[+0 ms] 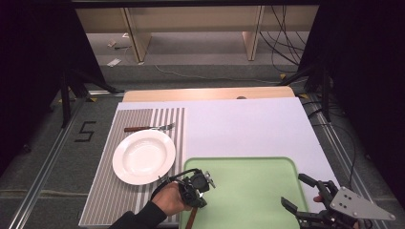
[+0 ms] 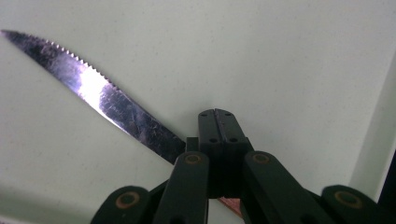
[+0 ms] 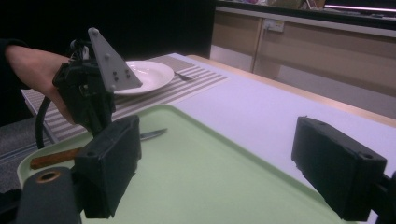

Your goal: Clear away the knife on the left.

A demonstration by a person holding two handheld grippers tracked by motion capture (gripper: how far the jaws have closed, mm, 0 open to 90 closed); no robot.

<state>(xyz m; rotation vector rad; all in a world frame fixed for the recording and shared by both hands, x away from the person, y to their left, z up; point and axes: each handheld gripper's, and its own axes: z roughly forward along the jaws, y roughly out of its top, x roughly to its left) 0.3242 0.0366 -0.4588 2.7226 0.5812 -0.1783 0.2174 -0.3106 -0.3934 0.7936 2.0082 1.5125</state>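
Left gripper (image 2: 218, 122) pinched shut on serrated steel knife with brown wooden handle (image 2: 100, 93), low over pale green plastic tray (image 1: 248, 191), seemingly for lifting toward round white plate (image 1: 143, 156); right gripper (image 1: 305, 194) spread, idle.

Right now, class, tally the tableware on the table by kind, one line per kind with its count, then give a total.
Knives: 1, the knife, clamped in the left gripper over the green tray
Forks: 1, the fork on the striped mat
Plates: 1, the white plate on the same mat
Trays: 1
Mats: 1
Total: 5
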